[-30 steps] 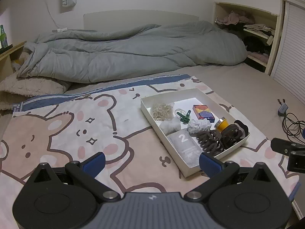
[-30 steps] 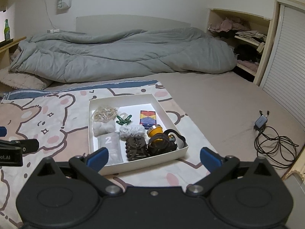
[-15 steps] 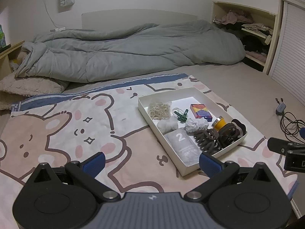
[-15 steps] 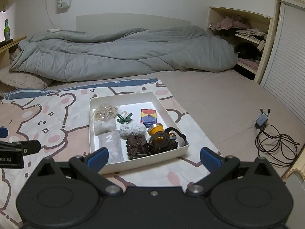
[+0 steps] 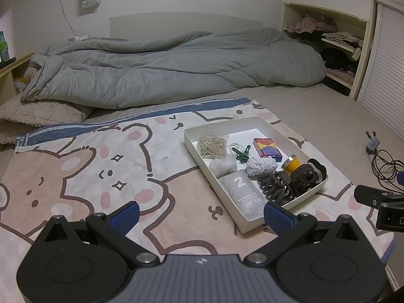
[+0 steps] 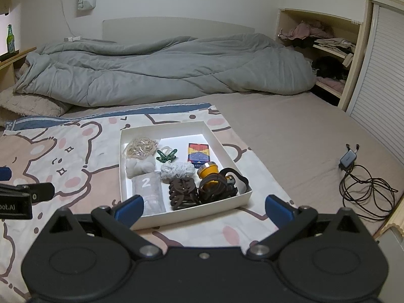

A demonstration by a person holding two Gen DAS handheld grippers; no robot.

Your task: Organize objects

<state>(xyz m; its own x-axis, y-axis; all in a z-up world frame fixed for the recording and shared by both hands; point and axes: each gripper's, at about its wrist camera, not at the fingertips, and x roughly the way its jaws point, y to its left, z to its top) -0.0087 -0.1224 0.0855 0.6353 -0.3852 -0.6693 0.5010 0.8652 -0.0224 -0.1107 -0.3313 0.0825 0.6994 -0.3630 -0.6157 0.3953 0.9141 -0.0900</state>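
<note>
Both grippers, left (image 5: 200,214) and right (image 6: 203,208), hung spread before the tray (image 6: 222,149), whose light, springy hair claws (image 6: 183,193) at 6 o'clock probably wanted gripping across their spines.

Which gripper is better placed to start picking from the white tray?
Right, probably. The right gripper is open and lined up with the white tray's near edge; the left gripper, also open, has the tray off to its right.
</note>
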